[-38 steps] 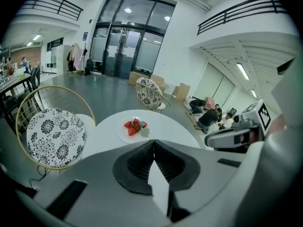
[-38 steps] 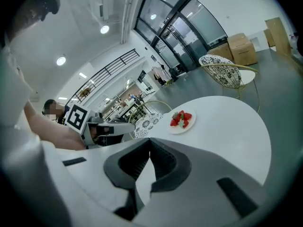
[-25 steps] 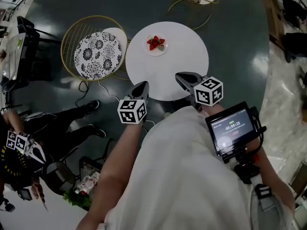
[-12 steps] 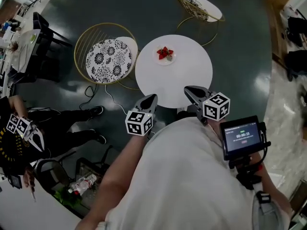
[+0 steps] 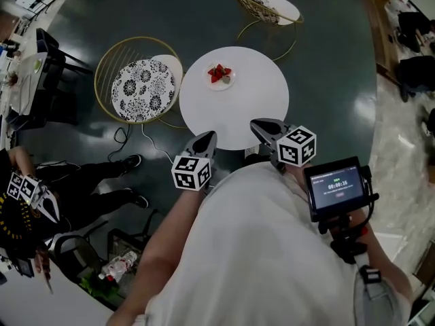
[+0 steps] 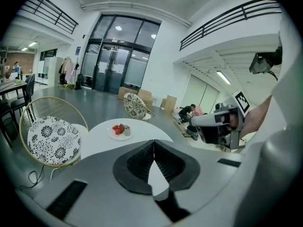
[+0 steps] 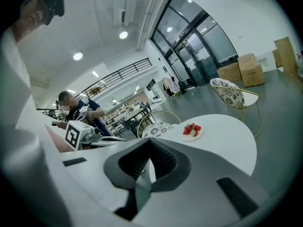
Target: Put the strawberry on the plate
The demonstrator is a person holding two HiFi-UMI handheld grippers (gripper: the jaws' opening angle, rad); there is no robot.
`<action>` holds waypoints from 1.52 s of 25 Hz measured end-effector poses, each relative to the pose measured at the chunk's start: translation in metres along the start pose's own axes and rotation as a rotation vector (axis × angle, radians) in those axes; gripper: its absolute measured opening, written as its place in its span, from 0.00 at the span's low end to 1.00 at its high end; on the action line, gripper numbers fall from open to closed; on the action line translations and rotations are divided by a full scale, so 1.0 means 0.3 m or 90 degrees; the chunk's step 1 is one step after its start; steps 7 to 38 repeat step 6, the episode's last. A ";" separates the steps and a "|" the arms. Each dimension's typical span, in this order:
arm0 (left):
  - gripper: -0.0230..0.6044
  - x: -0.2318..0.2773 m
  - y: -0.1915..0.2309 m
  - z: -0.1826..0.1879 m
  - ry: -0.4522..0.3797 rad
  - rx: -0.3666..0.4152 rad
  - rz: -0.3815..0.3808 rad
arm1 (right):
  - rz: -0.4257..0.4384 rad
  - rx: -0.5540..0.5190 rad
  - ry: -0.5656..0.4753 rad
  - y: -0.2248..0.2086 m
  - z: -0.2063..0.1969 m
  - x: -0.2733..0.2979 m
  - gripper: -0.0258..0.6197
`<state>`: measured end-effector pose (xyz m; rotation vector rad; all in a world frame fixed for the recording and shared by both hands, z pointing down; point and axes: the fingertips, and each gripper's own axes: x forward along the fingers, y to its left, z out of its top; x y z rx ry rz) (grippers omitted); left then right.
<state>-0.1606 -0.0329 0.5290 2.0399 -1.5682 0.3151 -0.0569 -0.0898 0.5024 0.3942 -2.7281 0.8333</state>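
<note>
Several red strawberries (image 5: 219, 73) lie on a small white plate (image 5: 228, 81) at the far side of the round white table (image 5: 251, 107). My left gripper (image 5: 206, 139) hovers at the table's near edge, shut and empty. My right gripper (image 5: 261, 125) hangs beside it over the near rim, also shut with nothing between its pads. Seen from the left gripper view, the strawberries (image 6: 118, 127) and plate (image 6: 113, 135) lie well ahead of the shut jaws, and the right gripper (image 6: 204, 121) shows at the right. The right gripper view shows the strawberries (image 7: 191, 128) beyond its own shut jaws.
A gold wire chair with a patterned cushion (image 5: 139, 89) stands left of the table, and a second one (image 5: 265, 2) behind it. A small monitor (image 5: 336, 185) sits on the right arm. Another person with a marker cube (image 5: 26, 194) stands at the left. A cable (image 5: 146, 138) lies on the floor.
The head view has swayed a little, so the table shifts in the picture. Both grippers stay shut by the table's near edge, and the strawberries lie unmoved on the plate.
</note>
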 end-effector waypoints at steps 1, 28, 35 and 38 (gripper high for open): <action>0.05 0.002 0.004 0.004 -0.002 0.001 0.001 | 0.000 0.000 -0.002 -0.001 0.002 0.001 0.05; 0.05 0.002 0.034 0.036 -0.011 0.007 0.011 | 0.006 -0.005 -0.006 -0.003 0.023 0.026 0.05; 0.05 0.002 0.034 0.036 -0.011 0.007 0.011 | 0.006 -0.005 -0.006 -0.003 0.023 0.026 0.05; 0.05 0.002 0.034 0.036 -0.011 0.007 0.011 | 0.006 -0.005 -0.006 -0.003 0.023 0.026 0.05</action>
